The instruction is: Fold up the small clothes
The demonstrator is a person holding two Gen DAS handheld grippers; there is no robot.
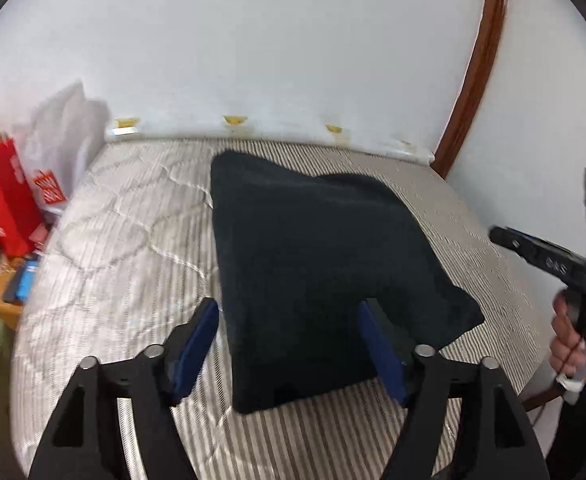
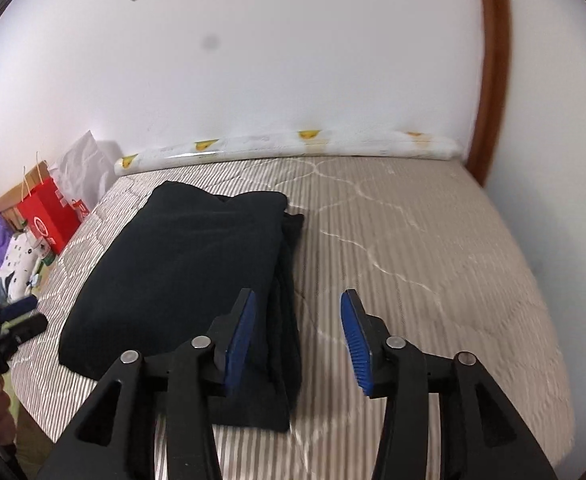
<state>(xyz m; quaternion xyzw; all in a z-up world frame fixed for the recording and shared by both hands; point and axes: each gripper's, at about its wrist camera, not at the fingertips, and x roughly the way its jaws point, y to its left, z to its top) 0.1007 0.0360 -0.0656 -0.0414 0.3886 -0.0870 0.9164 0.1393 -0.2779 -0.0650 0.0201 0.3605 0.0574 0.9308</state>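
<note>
My left gripper (image 1: pixel 289 354) is spread wide, its 2 blue pads either side of the near end of the dark garment (image 1: pixel 313 272) but gripping nothing. My right gripper (image 2: pixel 299 342) is released too, hanging over the garment's right edge with only striped bed (image 2: pixel 433 264) between its pads.

The garment lies on the bed, already folded into a thick oblong bundle. In the right wrist view its long axis runs from the near edge of the bed away toward the wall, leaning slightly left, with 1 short end pointing at me. A lower layer (image 2: pixel 289 264) sticks out along the right side, so the stack is not square.

The risk, as I judge it, is that stepped edge: if I pinch only the top layer, the bundle could slide apart or unroll as I lift. Closing the left gripper across so much thickness might also bunch the cloth and drag the fold askew. The far right corner in the left view looks loose and could flop open.
</note>
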